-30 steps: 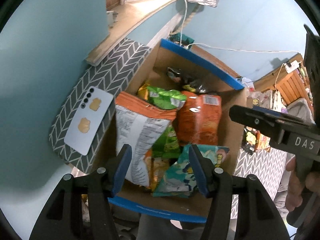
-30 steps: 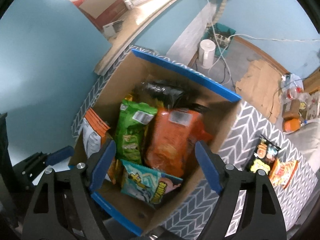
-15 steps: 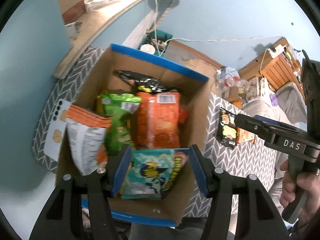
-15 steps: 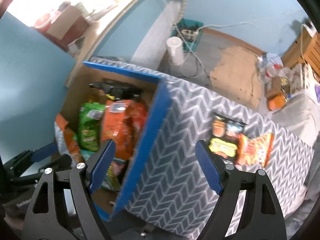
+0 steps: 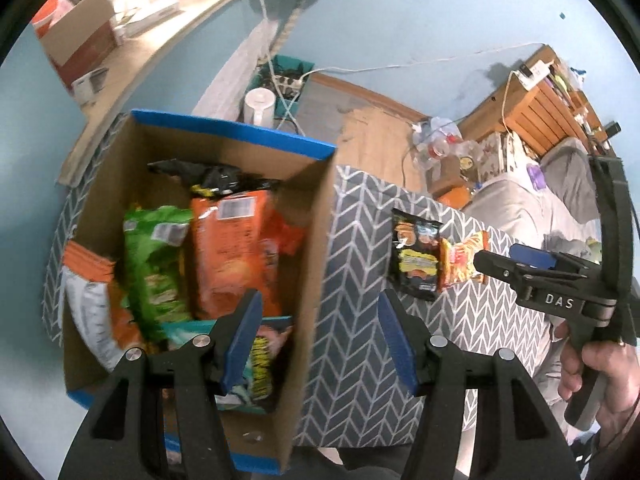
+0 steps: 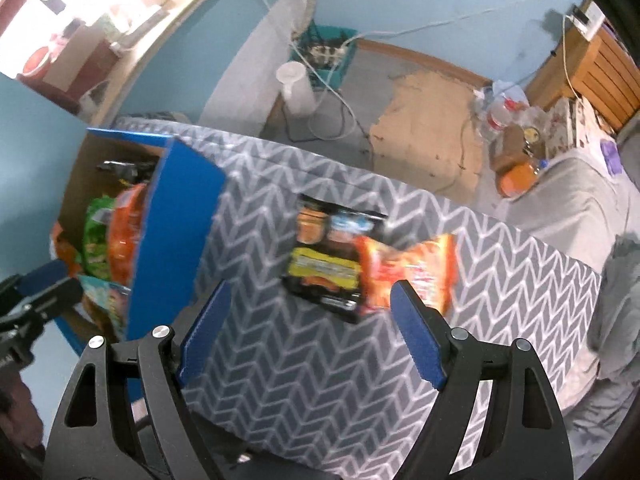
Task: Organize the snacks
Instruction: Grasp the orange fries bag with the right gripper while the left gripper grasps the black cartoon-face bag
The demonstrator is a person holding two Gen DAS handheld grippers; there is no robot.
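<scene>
My cardboard box (image 5: 308,240) of snack bags fills the left of the left wrist view, under my left hand-held gripper (image 5: 318,338), jaws apart and empty. The 2 loose packets (image 6: 360,264) lie on the chevron tabletop (image 6: 304,360), just above my right hand-held gripper (image 6: 310,336), also apart and empty. A second ago both views centred on the box. "DAS" reads on the right tool.

black frame, silver screws | blue pads (image 5: 240,340) | "DAS" lettering
</scene>
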